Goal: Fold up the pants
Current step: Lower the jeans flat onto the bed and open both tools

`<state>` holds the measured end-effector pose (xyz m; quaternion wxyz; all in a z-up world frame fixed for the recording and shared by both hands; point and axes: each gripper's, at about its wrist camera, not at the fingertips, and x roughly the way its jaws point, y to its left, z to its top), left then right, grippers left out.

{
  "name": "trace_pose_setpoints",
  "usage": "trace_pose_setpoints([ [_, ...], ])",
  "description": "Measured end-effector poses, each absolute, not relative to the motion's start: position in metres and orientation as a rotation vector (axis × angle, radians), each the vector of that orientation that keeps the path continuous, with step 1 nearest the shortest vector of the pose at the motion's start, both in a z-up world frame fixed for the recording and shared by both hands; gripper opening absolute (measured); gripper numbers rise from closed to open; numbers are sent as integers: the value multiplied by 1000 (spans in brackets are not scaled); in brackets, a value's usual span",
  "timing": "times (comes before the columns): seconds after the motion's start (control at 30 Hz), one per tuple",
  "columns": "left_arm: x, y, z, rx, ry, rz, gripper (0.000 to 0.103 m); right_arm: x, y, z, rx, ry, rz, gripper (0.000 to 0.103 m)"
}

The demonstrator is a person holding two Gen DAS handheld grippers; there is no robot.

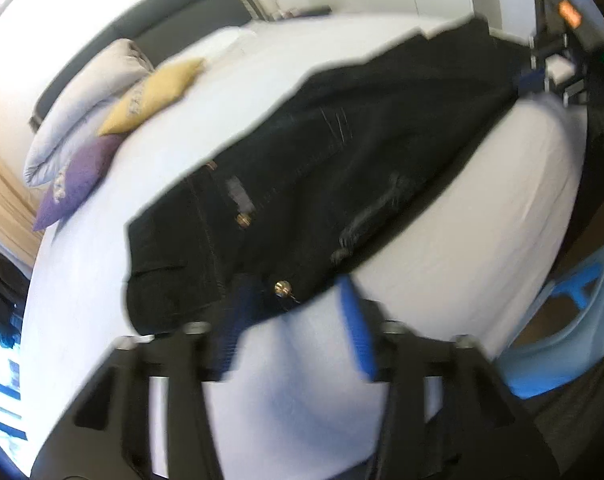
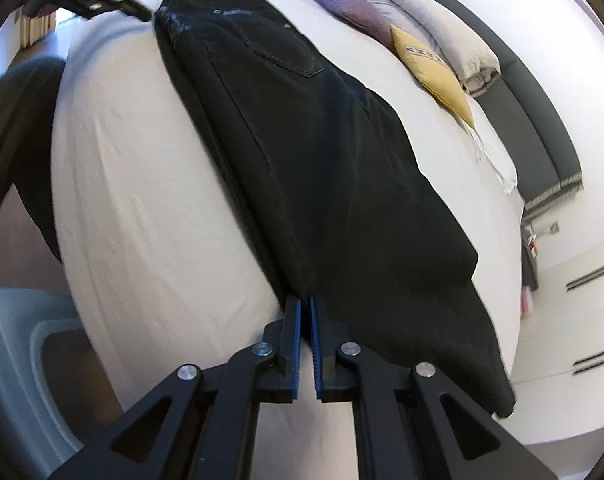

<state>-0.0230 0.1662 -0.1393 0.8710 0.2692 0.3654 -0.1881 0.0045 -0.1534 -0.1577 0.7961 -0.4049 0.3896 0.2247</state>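
Left wrist view, blurred. Far left: grey folded duvet (image 1: 82, 96) at upper left, with a purple pillow (image 1: 76, 182) below it and a yellow pillow (image 1: 152, 96) just right of it, all on the white bed (image 1: 442, 256). Dark headboard (image 1: 174, 8) along the top left. Black pants (image 1: 322, 168) run diagonally from lower-centre to upper right, waistband end nearest the camera, brass button visible. Left gripper (image 1: 292, 320) at bottom centre: jaws apart, nothing pinched; left blue pad overlaps the waistband edge, right pad sits over bare sheet. Far upper right: the other gripper at the leg end.

Right wrist view, sharp. Left half is bare sheet; a dark-clad leg (image 2: 10, 128) at far left. Pants lie folded lengthwise, diagonal from top centre down to lower right. Right gripper (image 2: 305, 304) at bottom centre: jaws nearly together, clamped on the leg-hem edge of the pants. Pillows and duvet at upper right.
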Motion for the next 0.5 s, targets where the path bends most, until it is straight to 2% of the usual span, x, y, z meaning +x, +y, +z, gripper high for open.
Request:
trace_pose_setpoints([
  [0.07, -23, 166, -118, 492, 719, -385, 55, 2, -162, -148, -763, 866, 501, 8],
  [0.1, -16, 163, -108, 441, 704, -372, 58, 3, -167, -143, -702, 875, 505, 8],
  [0.2, 14, 150, -97, 317, 701, -354, 60, 13, -200, -116, -372, 897, 481, 9],
  [0.27, 36, 136, -98, 250, 723, -351, 60, 21, -231, -107, -167, 907, 429, 17],
  [0.4, 74, 94, -141, 201, 881, -359, 60, 30, -309, -110, 265, 930, 328, 19],
  [0.5, 82, 80, -175, 232, 969, -335, 60, 29, -372, -127, 594, 896, 241, 30],
])
